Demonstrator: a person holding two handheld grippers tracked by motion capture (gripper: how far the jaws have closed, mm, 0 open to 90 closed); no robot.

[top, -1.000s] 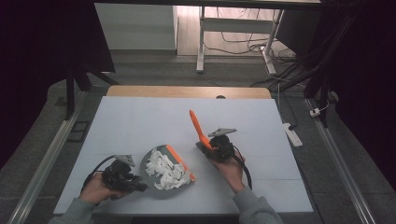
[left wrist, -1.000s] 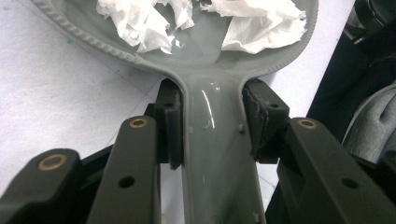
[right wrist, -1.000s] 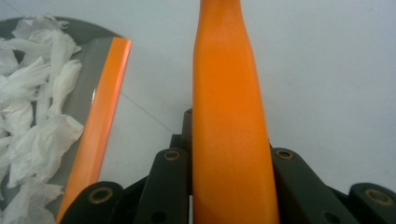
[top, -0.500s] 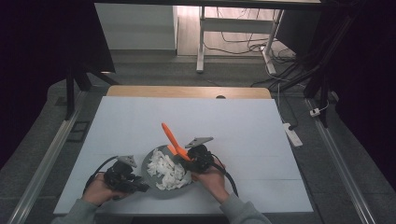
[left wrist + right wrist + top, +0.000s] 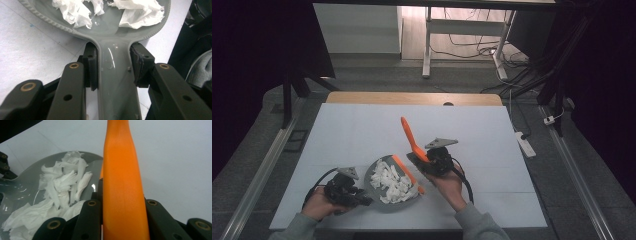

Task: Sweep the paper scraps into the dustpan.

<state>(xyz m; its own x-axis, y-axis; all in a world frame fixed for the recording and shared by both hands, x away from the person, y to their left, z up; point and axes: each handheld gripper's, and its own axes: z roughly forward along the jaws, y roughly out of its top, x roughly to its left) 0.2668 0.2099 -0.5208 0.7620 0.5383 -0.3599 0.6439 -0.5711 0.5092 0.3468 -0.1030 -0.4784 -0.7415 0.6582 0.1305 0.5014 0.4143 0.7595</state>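
Note:
A grey dustpan (image 5: 381, 201) lies near the table's front edge and holds several white paper scraps (image 5: 389, 180). An orange lip (image 5: 406, 172) runs along its right edge. My left gripper (image 5: 362, 200) is shut on the dustpan's handle (image 5: 112, 75), a pad pressing on each side of it, with the paper scraps (image 5: 72, 12) just beyond. My right gripper (image 5: 424, 160) stands just right of the pan, shut on an orange brush handle (image 5: 409, 135) that slants up and away. In the right gripper view the orange handle (image 5: 121, 157) rises between the jaws, with the dustpan (image 5: 15, 187) and paper scraps (image 5: 62, 185) at left.
The white table top (image 5: 362, 130) stretches bare beyond the pan. A wooden strip (image 5: 412, 98) borders its far edge. Metal rails (image 5: 267, 165) run along both sides, and a white power strip (image 5: 525, 142) lies on the floor at the right.
My right gripper swung left over the dustpan with the brush, then drew back to the right and slightly up. The left gripper and the dustpan stayed put.

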